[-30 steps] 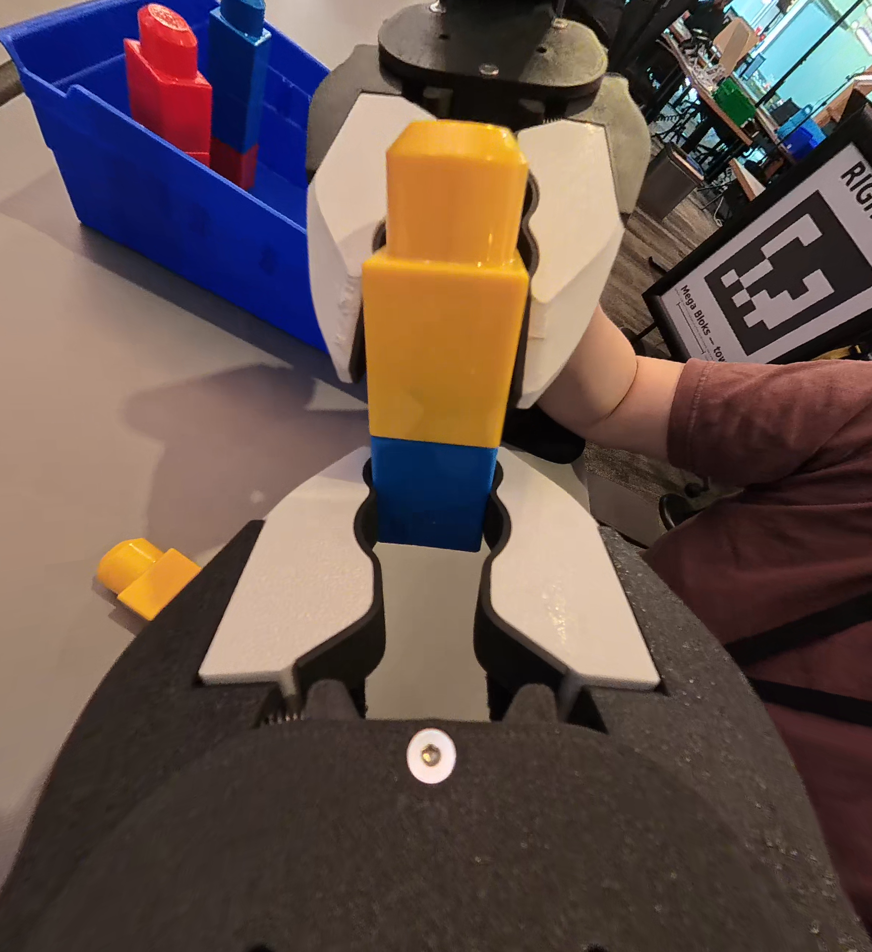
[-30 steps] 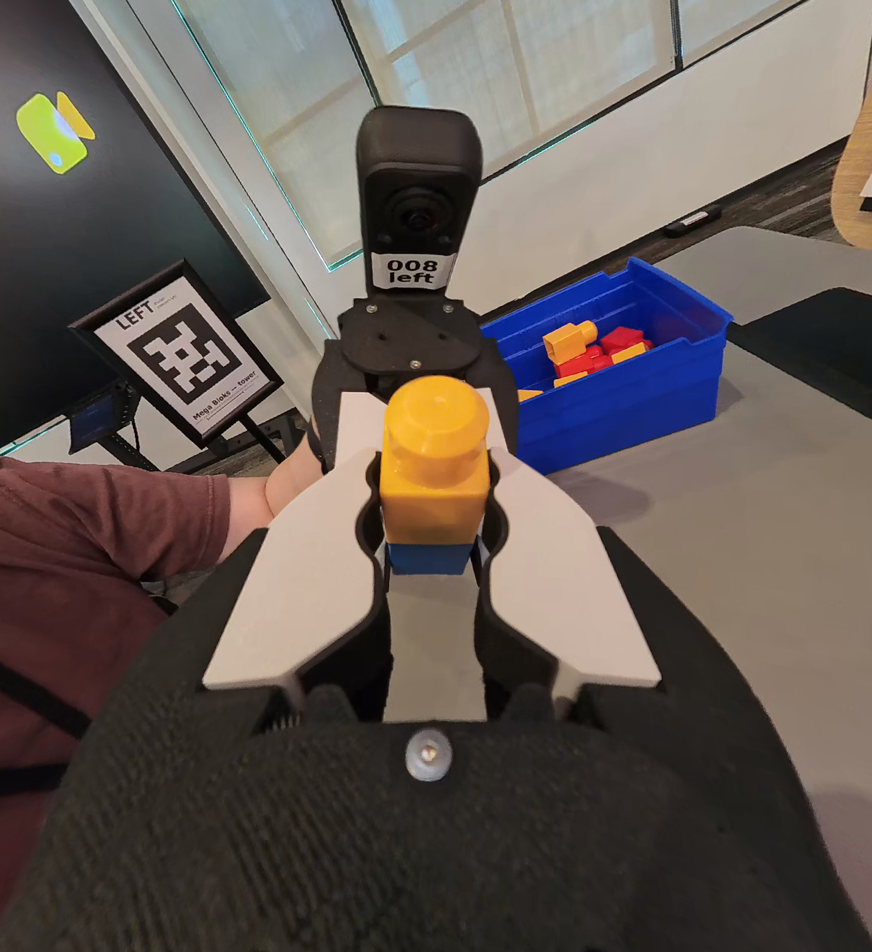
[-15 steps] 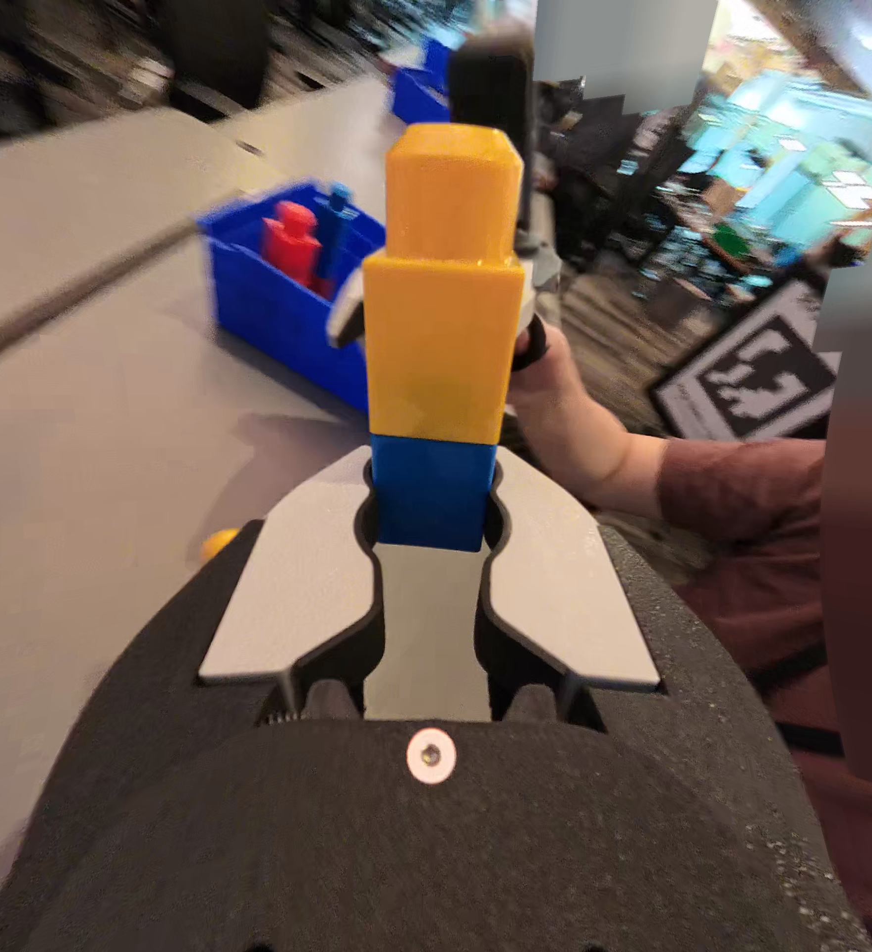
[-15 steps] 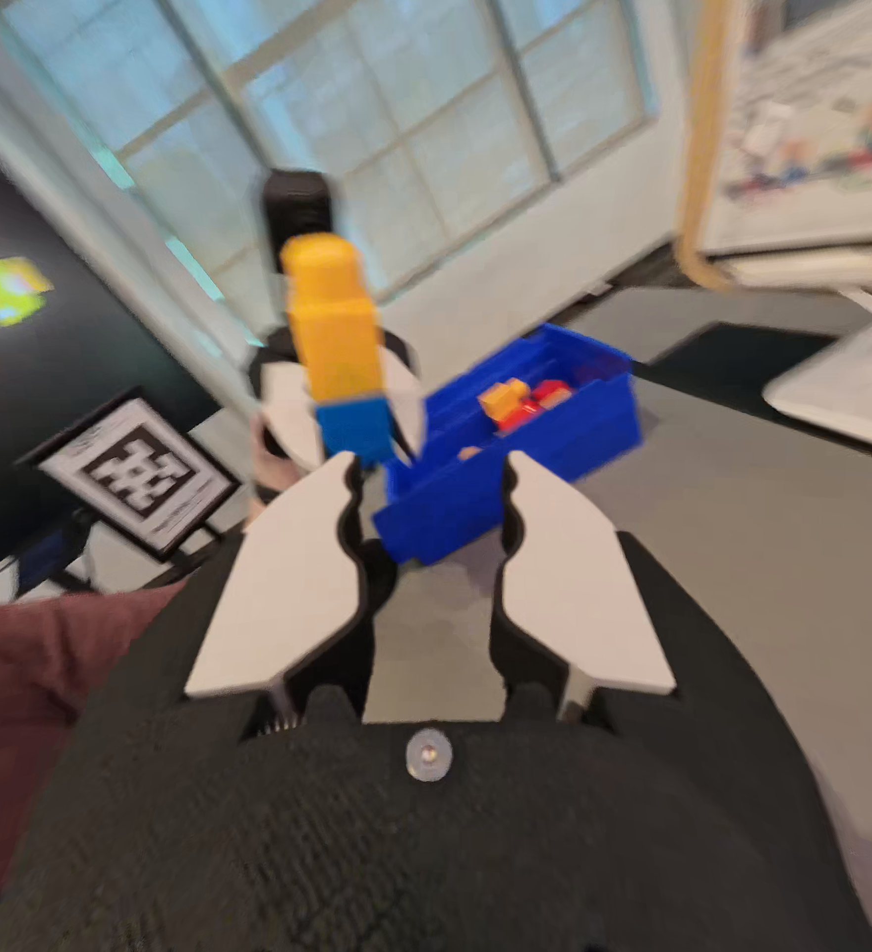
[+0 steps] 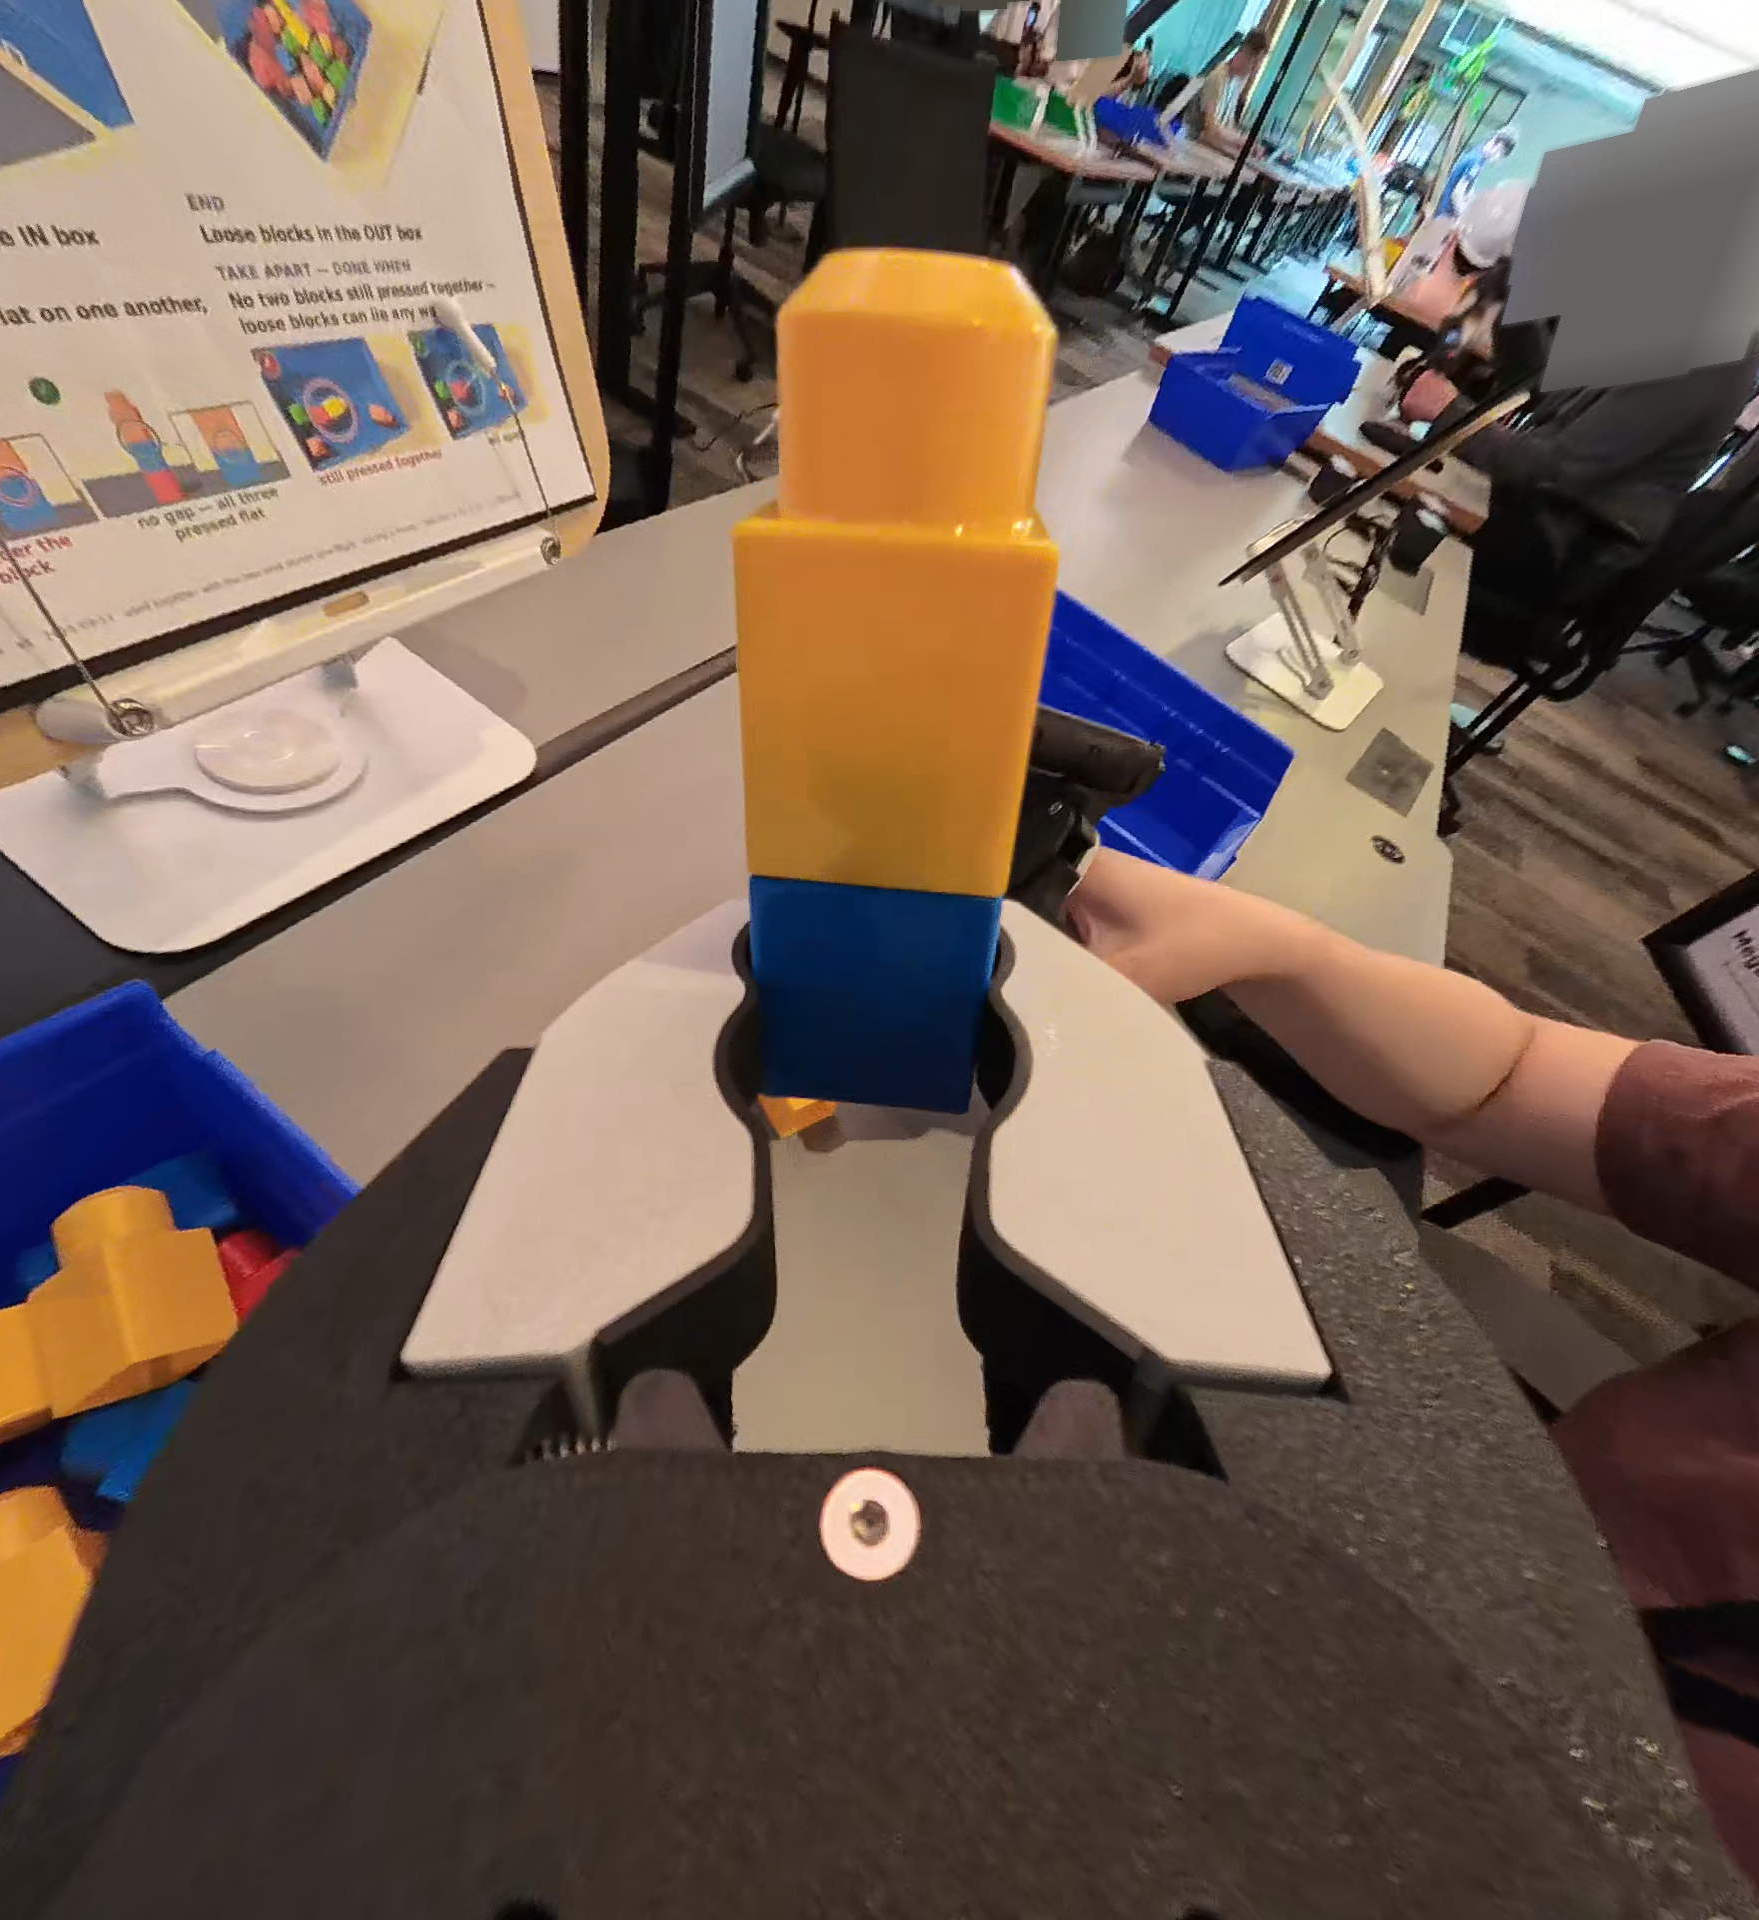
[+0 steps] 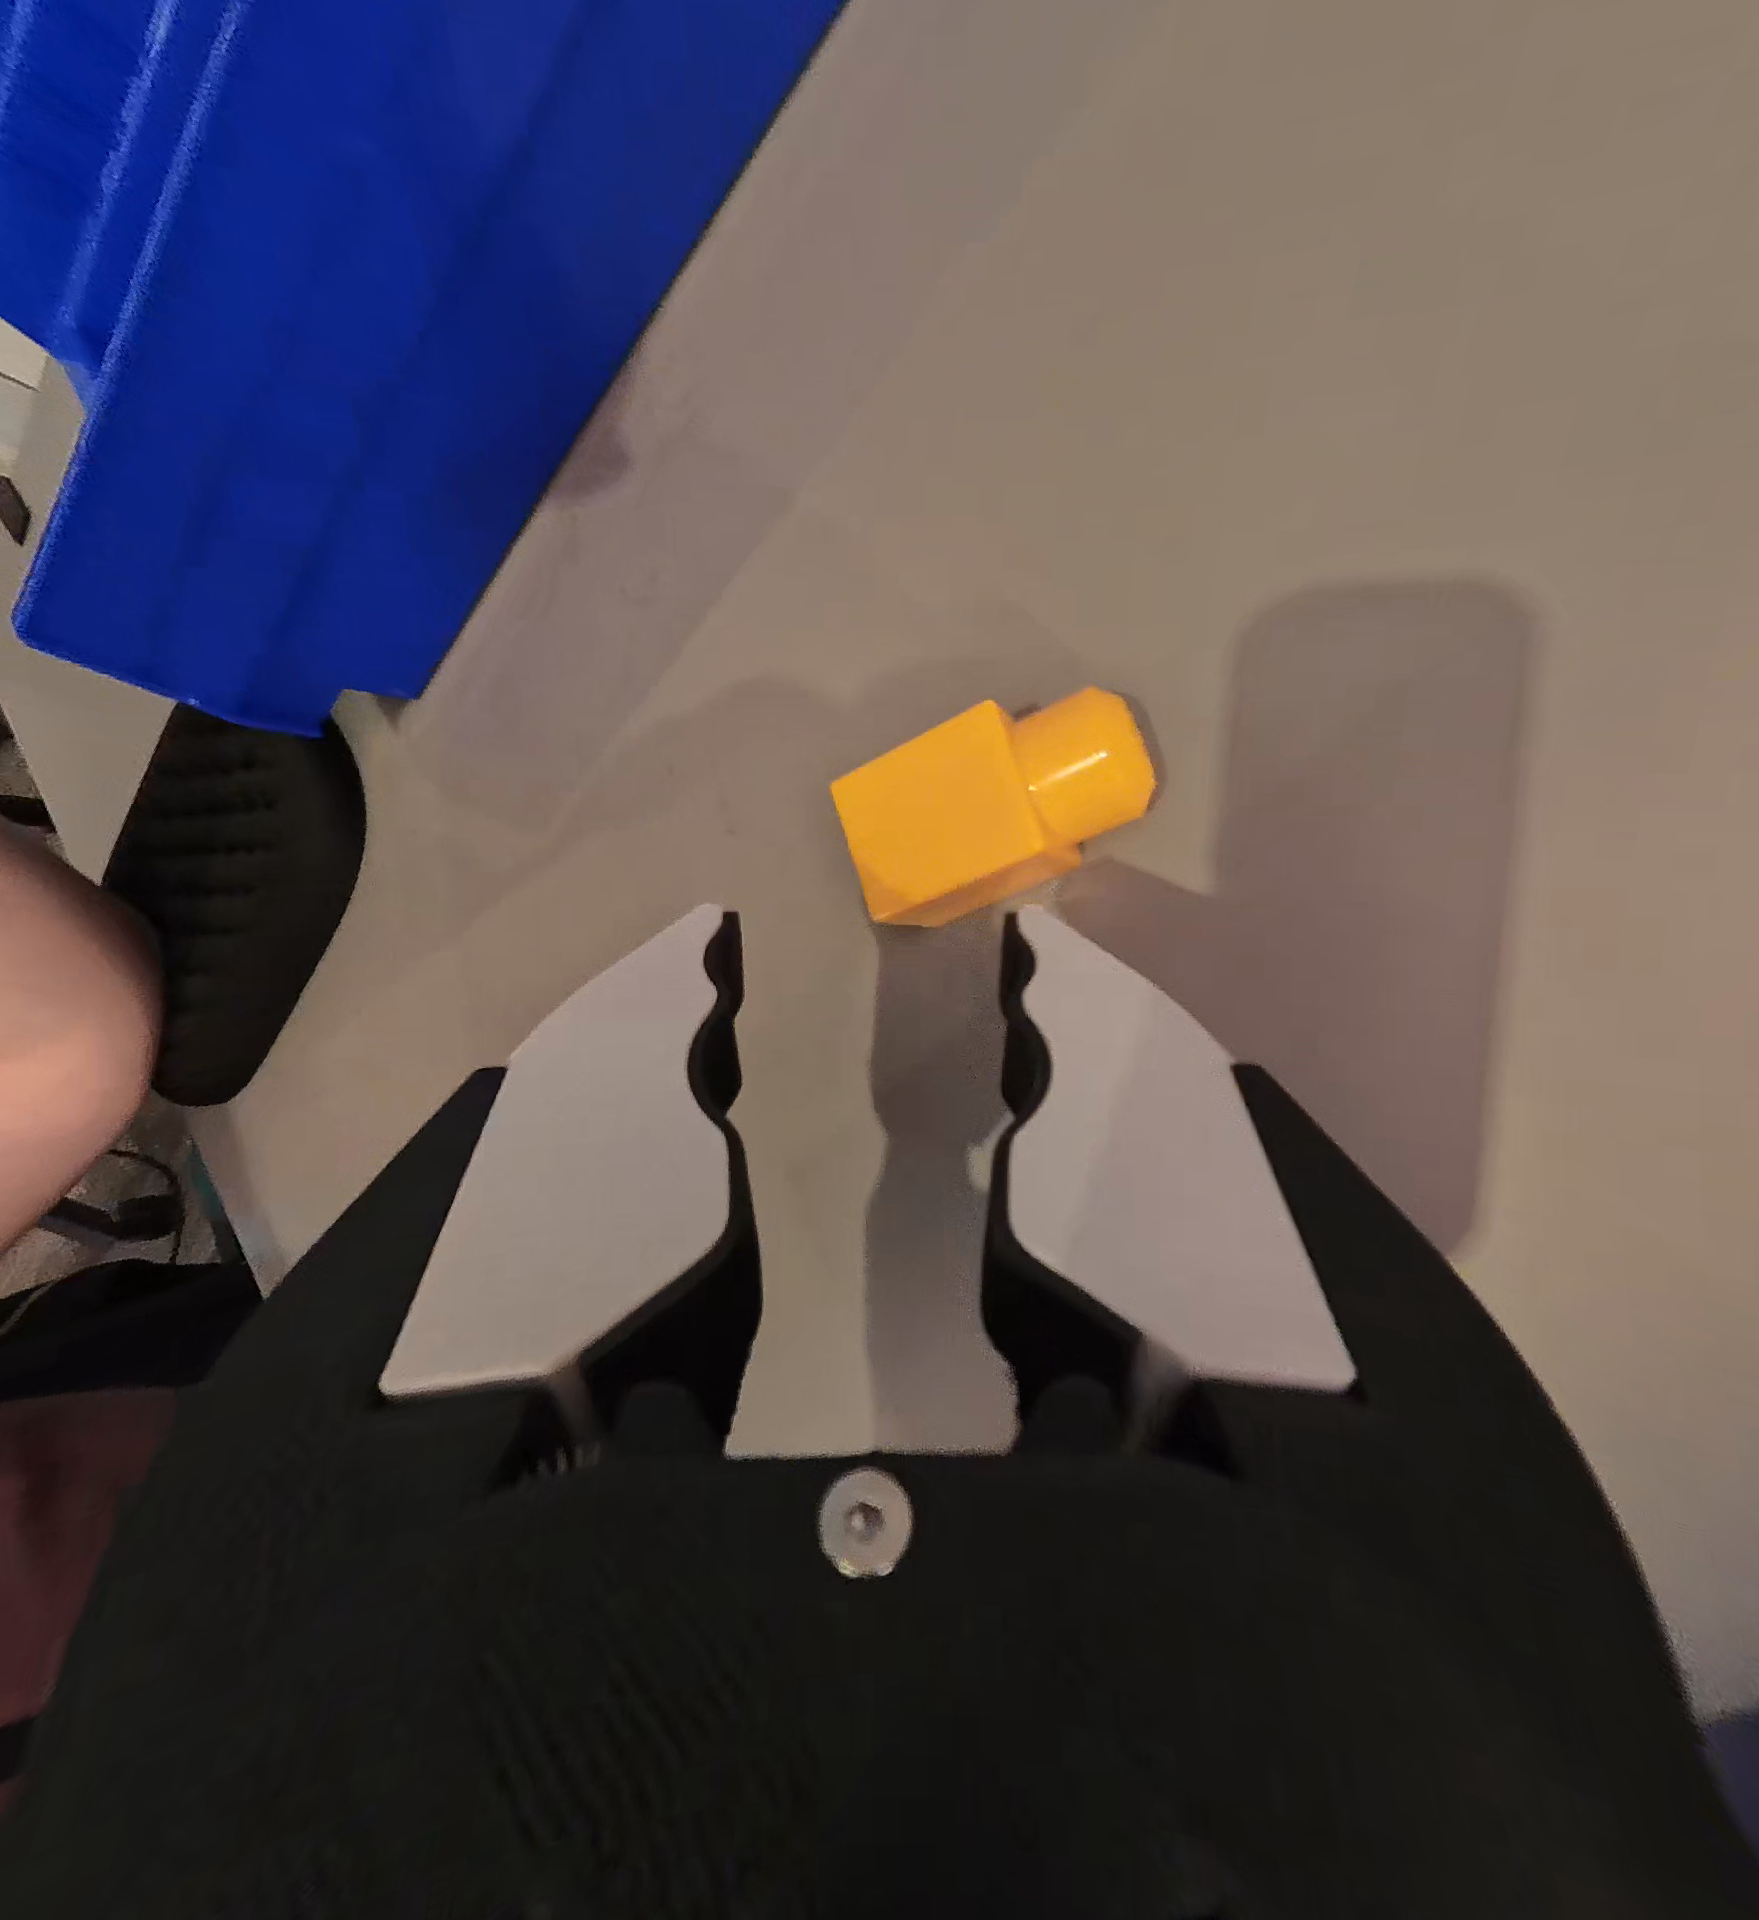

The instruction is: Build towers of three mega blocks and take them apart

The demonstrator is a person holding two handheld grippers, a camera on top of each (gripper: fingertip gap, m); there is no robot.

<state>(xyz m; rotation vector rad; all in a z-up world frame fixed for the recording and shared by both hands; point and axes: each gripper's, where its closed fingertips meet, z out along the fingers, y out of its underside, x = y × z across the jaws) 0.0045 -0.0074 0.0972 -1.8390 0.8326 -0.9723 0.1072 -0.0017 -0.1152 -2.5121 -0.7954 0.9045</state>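
Right wrist view: right tongs (image 6: 870, 920) gape empty over the surface (image 6: 1270, 312), loose yellow block (image 6: 968, 821) lying just ahead, slightly right, stud pointing right. Left tongs (image 5: 873, 997) clamp the blue-and-yellow stack (image 5: 890, 675).

Your left gripper (image 5: 870, 1023) and right gripper (image 6: 870, 935) look alike: each has a rough, grainy black body, two flat pale grey fingers (image 5: 605, 1174) with wavy black inner pads, and one silver screw (image 5: 868, 1523) set in a white washer at the centre. You wear a maroon short sleeve (image 5: 1727, 1174), crossed by a black strap (image 5: 1758, 1631).
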